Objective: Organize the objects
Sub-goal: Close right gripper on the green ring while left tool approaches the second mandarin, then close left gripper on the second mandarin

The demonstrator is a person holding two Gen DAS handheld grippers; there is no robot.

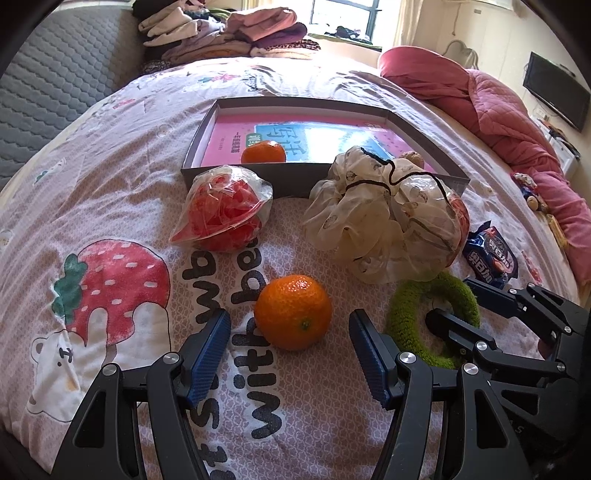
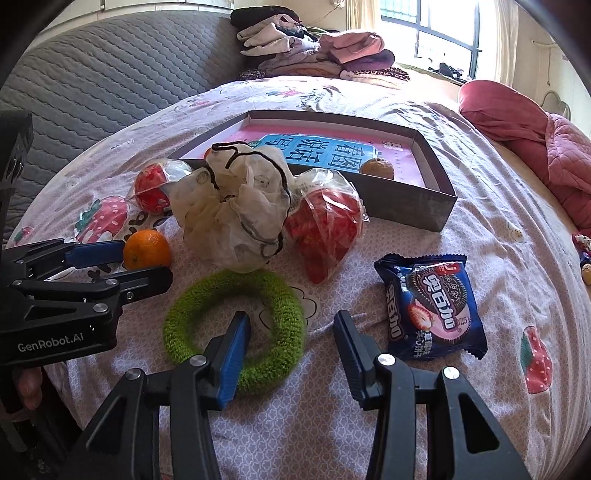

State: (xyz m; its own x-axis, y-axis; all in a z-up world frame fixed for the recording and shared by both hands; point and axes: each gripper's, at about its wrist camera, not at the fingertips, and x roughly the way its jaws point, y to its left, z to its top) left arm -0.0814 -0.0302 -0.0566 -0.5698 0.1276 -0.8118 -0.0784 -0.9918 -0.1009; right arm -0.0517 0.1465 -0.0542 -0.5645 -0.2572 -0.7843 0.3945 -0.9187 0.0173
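Loads of stuff crowding the orange (image 1: pixel 293 312): a bagged red thing (image 1: pixel 223 208) and a cream mesh pouf (image 1: pixel 384 214) sit just behind it, with the green knit ring (image 2: pixel 236 328) off to its right. All of it's on a strawberry-print bedspread (image 1: pixel 110 184), folded clothes (image 1: pixel 229 33) piled by the window. The orange is shiny and dimpled, lying between the spread-open left gripper (image 1: pixel 288 350) fingers, apart from both. The right gripper (image 2: pixel 291 350) gapes too, one finger inside the ring. Grey box tray (image 1: pixel 295 177) behind.

I'm seeing the scrunchie (image 1: pixel 384 218) hiding most of a red bag (image 1: pixel 460 218); the box wall (image 1: pixel 280 181) is covering an orange's (image 1: pixel 263 153) underside.
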